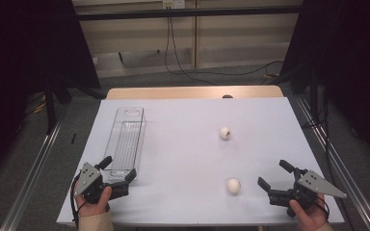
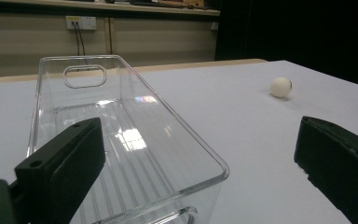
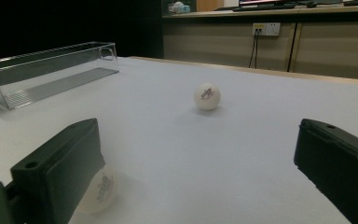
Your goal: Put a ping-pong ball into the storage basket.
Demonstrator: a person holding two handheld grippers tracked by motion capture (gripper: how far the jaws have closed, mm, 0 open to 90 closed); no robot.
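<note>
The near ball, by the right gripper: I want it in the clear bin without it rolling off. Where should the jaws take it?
Grip the near ball across its widest middle. It is round, free on the white table, so a grip off the middle would likely squirt it away. Bring the open right gripper in from the ball's right, low, one jaw on each side.

A white-topped table bears a clear plastic bin and two white balls, well apart.

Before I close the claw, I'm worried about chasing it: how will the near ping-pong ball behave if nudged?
The near ping-pong ball is round and sits on the smooth, flat white table, so a nudge would probably send it rolling. It looks hollow and light, so it may skid away from the open right claw rather than stay put.
</note>
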